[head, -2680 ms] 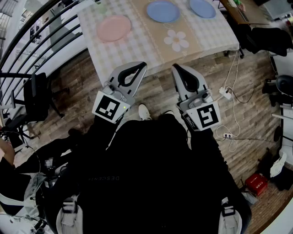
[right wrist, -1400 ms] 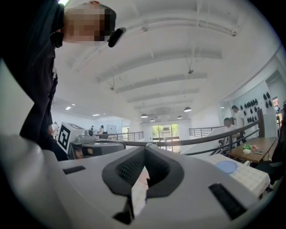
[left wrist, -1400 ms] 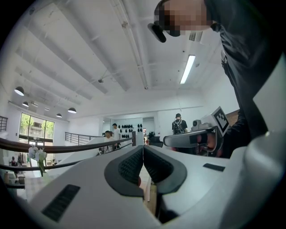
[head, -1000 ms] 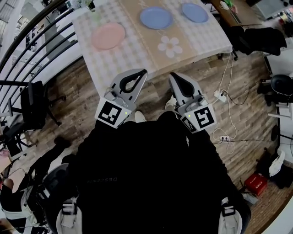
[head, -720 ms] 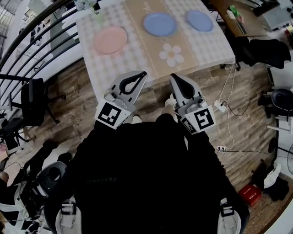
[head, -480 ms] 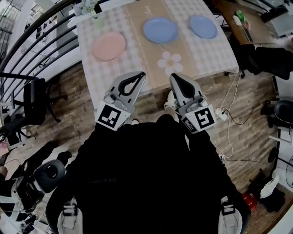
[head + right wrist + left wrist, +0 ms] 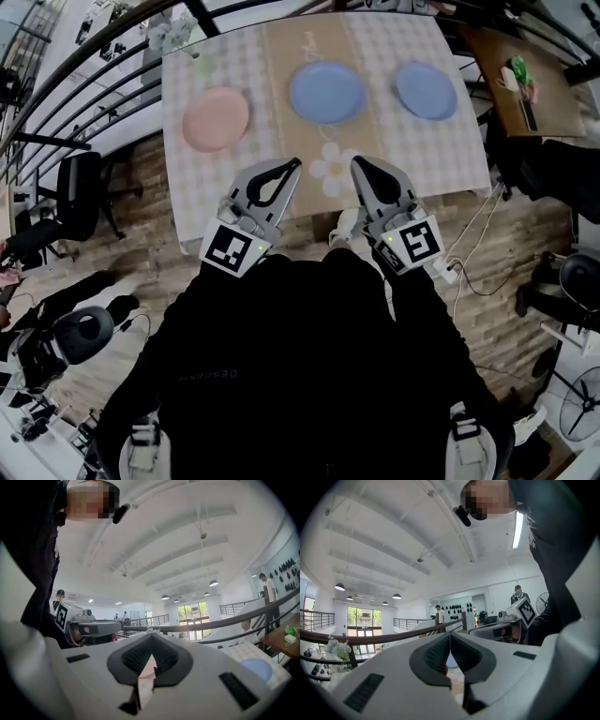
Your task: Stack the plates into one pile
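Observation:
Three plates lie apart on the checked tablecloth [image 7: 375, 37]: a pink plate [image 7: 216, 119] at the left, a blue plate [image 7: 326, 92] in the middle and a smaller blue plate [image 7: 425, 90] at the right. My left gripper [image 7: 296, 163] and right gripper [image 7: 355, 160] are held side by side, tips over the table's near edge, short of all plates. Both are shut with nothing between the jaws. In the right gripper view the shut right gripper [image 7: 151, 637] points past the right blue plate [image 7: 257, 668]. The left gripper [image 7: 450, 634] shows shut in its own view.
A flower-shaped mat [image 7: 333, 169] lies on the beige runner just ahead of the tips. A vase of flowers [image 7: 173, 33] stands at the table's far left corner. A black chair [image 7: 75, 192] and a railing [image 7: 66, 89] are left; a side table [image 7: 516, 75] right.
The table has come nearer and more central in the head view; the gripper tips have gone from over the wooden floor to over the table's near edge. Both grippers have stayed shut.

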Demonstrator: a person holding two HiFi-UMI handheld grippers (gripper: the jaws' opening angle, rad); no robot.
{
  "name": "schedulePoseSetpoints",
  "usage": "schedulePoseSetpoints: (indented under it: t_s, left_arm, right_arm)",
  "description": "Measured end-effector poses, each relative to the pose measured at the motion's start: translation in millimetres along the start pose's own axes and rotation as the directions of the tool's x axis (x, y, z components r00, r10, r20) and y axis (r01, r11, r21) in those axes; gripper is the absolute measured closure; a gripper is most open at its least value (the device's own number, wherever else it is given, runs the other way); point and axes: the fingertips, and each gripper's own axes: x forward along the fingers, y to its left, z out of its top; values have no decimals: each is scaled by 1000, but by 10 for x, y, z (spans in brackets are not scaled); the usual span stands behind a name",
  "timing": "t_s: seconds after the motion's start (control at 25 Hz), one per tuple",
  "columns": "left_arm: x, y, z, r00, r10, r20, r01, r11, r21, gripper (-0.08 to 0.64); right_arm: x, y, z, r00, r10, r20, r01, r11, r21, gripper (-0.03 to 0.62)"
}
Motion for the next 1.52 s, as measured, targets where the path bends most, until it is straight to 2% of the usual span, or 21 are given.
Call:
schedulePoseSetpoints:
  t_s: [0.12,0.32,0.84,1.32,1.52]
  left_arm:
    - [275,-3,-19,1000,19,-18,-19,1000,-20,539]
    - [634,-94,12,999,43,-26,-43,999,-9,538]
    - [1119,-92,-82,993,112,-48,-112,994,6,538]
    - [1127,97,-208,975,215,-65,-216,976,-22,538]
    - [1059,276,-257,970,237,-57,-240,970,-42,538]
  right_arm:
    - [36,-261,-46,999,33,-18,-33,999,18,586]
    - [21,-628,-62,997,73,-21,-72,997,29,586]
    - [114,-1128,-233,988,148,-52,-145,988,55,586]
    - [361,-1300,-534,971,204,-124,-192,976,103,586]
    - [538,-1302,-641,968,197,-152,-182,977,111,585]
